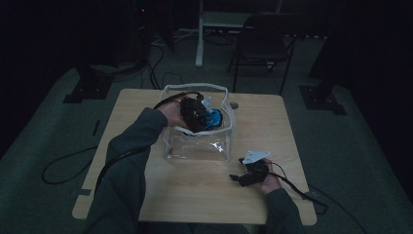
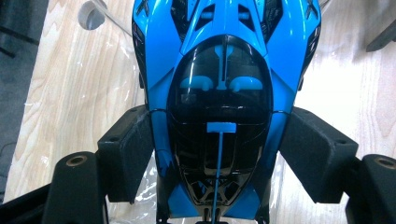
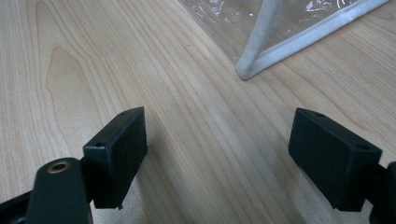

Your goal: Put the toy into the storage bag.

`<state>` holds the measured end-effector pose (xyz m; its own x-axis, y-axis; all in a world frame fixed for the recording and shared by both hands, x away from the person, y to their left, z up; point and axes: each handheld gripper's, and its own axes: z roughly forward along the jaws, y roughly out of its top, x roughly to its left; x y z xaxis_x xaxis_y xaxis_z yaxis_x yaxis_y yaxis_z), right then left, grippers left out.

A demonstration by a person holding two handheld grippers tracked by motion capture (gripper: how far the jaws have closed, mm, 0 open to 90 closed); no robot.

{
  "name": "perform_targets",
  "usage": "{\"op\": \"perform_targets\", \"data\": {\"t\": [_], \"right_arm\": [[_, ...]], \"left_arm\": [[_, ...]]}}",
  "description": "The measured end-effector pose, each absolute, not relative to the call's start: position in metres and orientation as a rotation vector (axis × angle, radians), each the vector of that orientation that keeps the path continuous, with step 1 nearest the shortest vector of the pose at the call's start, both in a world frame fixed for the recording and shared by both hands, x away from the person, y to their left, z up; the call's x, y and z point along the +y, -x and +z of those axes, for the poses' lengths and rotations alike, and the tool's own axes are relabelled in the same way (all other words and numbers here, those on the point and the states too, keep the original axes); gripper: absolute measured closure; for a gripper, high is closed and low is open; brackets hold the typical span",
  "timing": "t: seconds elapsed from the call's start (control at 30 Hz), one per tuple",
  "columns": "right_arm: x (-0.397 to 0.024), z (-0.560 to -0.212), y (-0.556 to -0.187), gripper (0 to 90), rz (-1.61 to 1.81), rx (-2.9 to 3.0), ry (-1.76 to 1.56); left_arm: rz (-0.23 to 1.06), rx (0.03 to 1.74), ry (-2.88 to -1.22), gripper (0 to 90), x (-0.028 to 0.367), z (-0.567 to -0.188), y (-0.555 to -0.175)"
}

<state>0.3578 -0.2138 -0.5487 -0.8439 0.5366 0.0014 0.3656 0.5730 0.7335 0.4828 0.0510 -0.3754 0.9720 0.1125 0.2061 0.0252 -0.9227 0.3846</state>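
The left gripper (image 1: 195,113) is in the middle of the high view, at the open top of a clear bag (image 1: 197,144) with a white edge. It is squeezing a blue toy car (image 2: 224,93). In the left gripper view the two black pads press on the car's sides, one on each side, near the dark window part. The car's long way runs straight up the frame, away from the gripper. One end of the car points to the top of the frame, and the other end sits low down between the jaws. Below the car you can see the shiny clear bag and the wooden desk (image 2: 74,93).

So the car looks to be just over the bag's mouth, or partly in it. I cannot tell which. The bag lies right under the car, so I think the next move is up or down.

The right gripper (image 1: 251,173) is in the lower right of the high view, low over the desk. Its jaws are wide apart with nothing between them. In the right gripper view a bag corner (image 3: 247,70) sits in the upper right, well apart from the jaws.

I can read no words or labels on the car or the bag.
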Motion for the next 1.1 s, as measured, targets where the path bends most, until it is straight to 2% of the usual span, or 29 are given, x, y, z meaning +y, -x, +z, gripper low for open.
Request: {"op": "perform_targets", "data": {"t": [0.7, 1.1], "right_arm": [[-0.214, -0.549, -0.358, 19.1, 1.129, 2.584, -0.752], [-0.214, -0.549, -0.358, 19.1, 1.129, 2.584, -0.752]], "left_arm": [[0.236, 0.049, -2.802, 27.9, 0.049, -0.385, -0.479], [0.244, 0.023, -2.808, 27.9, 0.046, -0.385, -0.478]]}}
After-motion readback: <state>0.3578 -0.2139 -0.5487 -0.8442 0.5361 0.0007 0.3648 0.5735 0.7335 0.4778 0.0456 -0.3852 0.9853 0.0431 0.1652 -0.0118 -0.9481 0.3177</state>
